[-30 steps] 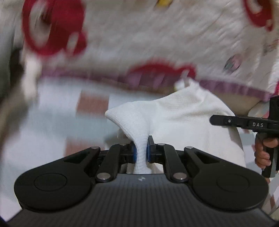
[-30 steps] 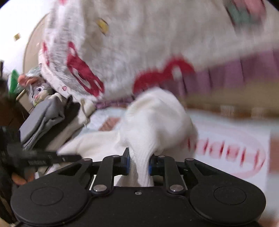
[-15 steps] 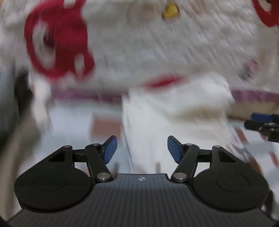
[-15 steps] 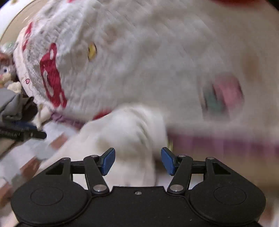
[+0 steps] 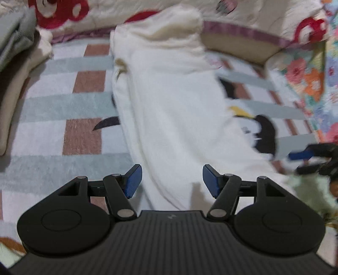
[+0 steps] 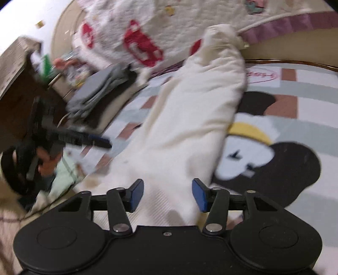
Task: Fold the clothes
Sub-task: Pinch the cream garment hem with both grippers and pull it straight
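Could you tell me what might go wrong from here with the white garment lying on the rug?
1. The long white knitted garment ends bunched against the quilted bedspread, so another fold may come out crooked.
2. Both tools, left and right, are open over loose cloth; closing now could pinch several layers.

We are in a bedroom at home. We see a bed with a cartoon sheet [image 6: 285,101], a fluffy quilt [image 6: 190,19], and folded clothes [image 6: 101,88].

blur: right gripper [image 5: 304,155] smeared | hidden: cartoon rug [image 6: 274,169] partly under white garment [image 6: 186,127]
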A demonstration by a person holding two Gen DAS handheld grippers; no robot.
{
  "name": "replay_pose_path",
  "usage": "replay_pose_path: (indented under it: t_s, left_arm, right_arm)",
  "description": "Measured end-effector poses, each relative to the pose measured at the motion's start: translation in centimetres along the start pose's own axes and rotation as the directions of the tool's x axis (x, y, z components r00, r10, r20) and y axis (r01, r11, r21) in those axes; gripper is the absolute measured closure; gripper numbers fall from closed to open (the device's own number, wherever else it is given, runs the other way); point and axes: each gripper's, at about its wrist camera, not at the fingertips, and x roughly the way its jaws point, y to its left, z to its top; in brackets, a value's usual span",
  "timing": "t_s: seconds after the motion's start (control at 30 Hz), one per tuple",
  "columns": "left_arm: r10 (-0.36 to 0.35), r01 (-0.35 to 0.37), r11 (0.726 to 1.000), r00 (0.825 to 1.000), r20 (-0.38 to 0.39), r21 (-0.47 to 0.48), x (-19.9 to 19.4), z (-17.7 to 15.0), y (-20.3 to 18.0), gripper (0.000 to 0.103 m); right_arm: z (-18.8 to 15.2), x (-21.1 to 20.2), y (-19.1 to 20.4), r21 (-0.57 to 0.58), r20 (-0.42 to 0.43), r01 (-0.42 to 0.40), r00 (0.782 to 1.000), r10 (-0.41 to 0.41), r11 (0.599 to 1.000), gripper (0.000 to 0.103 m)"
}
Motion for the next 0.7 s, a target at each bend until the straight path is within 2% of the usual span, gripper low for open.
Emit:
replay_pose_path:
  t_s: [0.07,0.13,0.23,0.33,0.4,0.43,0.47,0.5,0.53,0.57,0.6,0.7]
  left_arm:
    - [-0.03,0.03,0.999,0.999,0.016,0.016,-1.3,-0.6,-1.4,0.04]
    - [-0.051,0.05,0.998,0.999,0.021,0.048,-2.3,-1.2,-3.0,0.04]
    - [-0.027,0.027,0.997,1.0,-0.008,0.07,-1.9,-2.4,-5.0,0.04]
    - [-0.021,0.023,0.998,0.999,-0.043,0.053,-0.5,-3.6,-5.9,0.04]
    - [-0.015,0.019,0.998,0.997,-0.074,0.056,0.7,-4.2,-6.2,0.04]
    - [-0.013,0.018,0.998,0.996,-0.091,0.055,1.3,-4.4,-6.3,0.04]
    - [-0.014,0.018,0.999,0.996,-0.09,0.051,1.7,-4.5,-6.2,0.041]
    - [-0.014,0.018,0.999,0.996,-0.089,0.045,2.1,-4.6,-6.1,0.046]
    - [-0.019,0.021,0.999,0.996,-0.088,0.03,2.3,-4.6,-5.9,0.074]
    - [-0.013,0.014,1.0,0.995,-0.095,0.008,2.5,-4.3,-5.5,0.092]
    - [-0.007,0.006,1.0,0.995,-0.1,-0.012,2.7,-4.1,-5.1,0.1]
    - [0.009,-0.009,1.0,0.999,-0.032,-0.012,1.7,-3.3,-4.9,0.1]
  right_arm:
    - [-1.2,-0.3,1.6,-0.051,-0.015,-0.016,1.0,0.016,0.999,0.05]
    - [-2.2,-0.4,3.0,-0.12,-0.028,0.009,1.0,-0.013,0.993,0.05]
    - [-3.6,0.3,4.3,-0.225,-0.06,0.098,0.992,-0.114,0.97,0.05]
    - [-5.2,1.2,5.3,-0.348,-0.07,0.19,0.971,-0.228,0.918,0.05]
    - [-6.1,1.7,5.3,-0.395,-0.057,0.229,0.96,-0.273,0.89,0.052]
    - [-6.2,1.3,5.3,-0.391,-0.031,0.246,0.96,-0.28,0.887,0.068]
    - [-5.9,0.8,5.0,-0.353,-0.004,0.245,0.965,-0.264,0.903,0.091]
    - [-5.7,0.2,4.8,-0.314,0.024,0.243,0.968,-0.249,0.918,0.092]
    - [-5.4,-0.3,4.4,-0.269,0.053,0.236,0.972,-0.23,0.934,0.092]
    - [-5.0,-0.9,3.8,-0.21,0.08,0.217,0.976,-0.204,0.953,0.093]
    - [-4.6,-1.3,3.1,-0.155,0.102,0.203,0.977,-0.189,0.967,0.094]
    - [-3.7,-2.0,1.0,-0.025,0.132,0.19,0.974,-0.185,0.981,0.095]
